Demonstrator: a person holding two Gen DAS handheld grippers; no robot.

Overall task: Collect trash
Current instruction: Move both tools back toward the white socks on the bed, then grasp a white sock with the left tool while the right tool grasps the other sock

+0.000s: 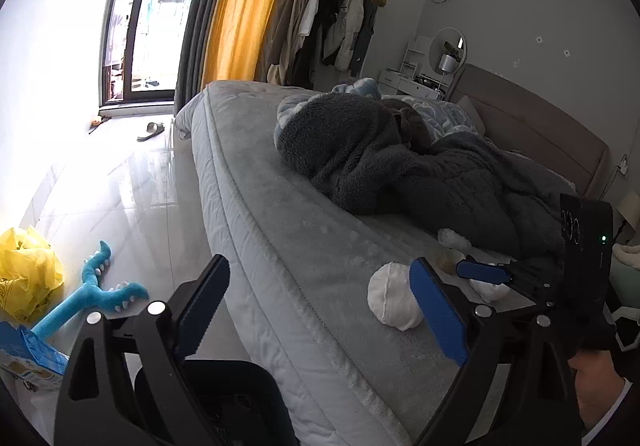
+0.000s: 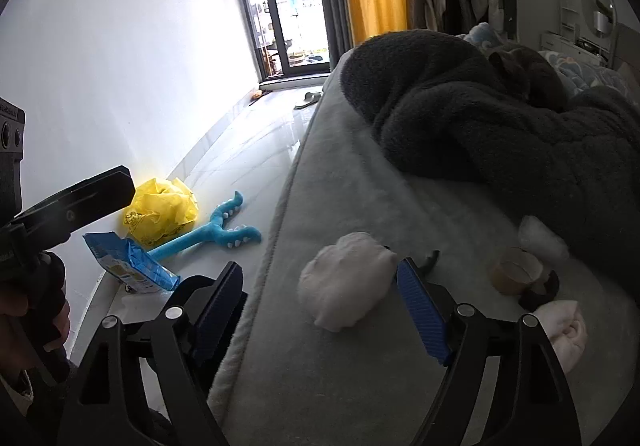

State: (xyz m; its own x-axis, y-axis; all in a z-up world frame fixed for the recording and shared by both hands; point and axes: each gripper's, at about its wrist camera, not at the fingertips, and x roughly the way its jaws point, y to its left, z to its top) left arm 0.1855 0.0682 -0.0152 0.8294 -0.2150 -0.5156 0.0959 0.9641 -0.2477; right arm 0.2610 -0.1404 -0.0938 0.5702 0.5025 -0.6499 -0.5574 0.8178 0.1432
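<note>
- Our left gripper (image 1: 316, 310) had its blue-padded jaws spread wide with nothing between them, poised over the edge of the grey quilted mattress (image 1: 280, 246).
- Our right gripper (image 2: 320, 298) was likewise spread and empty; neither tool was carrying any trash.
- Just ahead of both tools, beside the right-hand blue pad in each view, lay a crumpled white tissue wad (image 2: 346, 280), untouched on the mattress.
- A little further and to the right sat a brown roll of packing tape (image 2: 514, 270), a second white wad (image 2: 542, 238) against the dark fleece blanket (image 2: 500, 134), and another pale crumpled lump (image 2: 564, 330) near the right tool's flank.
- Down on the glossy floor to the left of the tools lay a blue snack packet (image 2: 132, 262), a crumpled yellow plastic bag (image 2: 160, 212) and a blue plush toy with white teeth (image 2: 212, 234).
- We judged the collecting as barely begun, as far as this showed: several scraps remained on the bed and floor, and whether the yellow bag held anything we could not tell.
</note>
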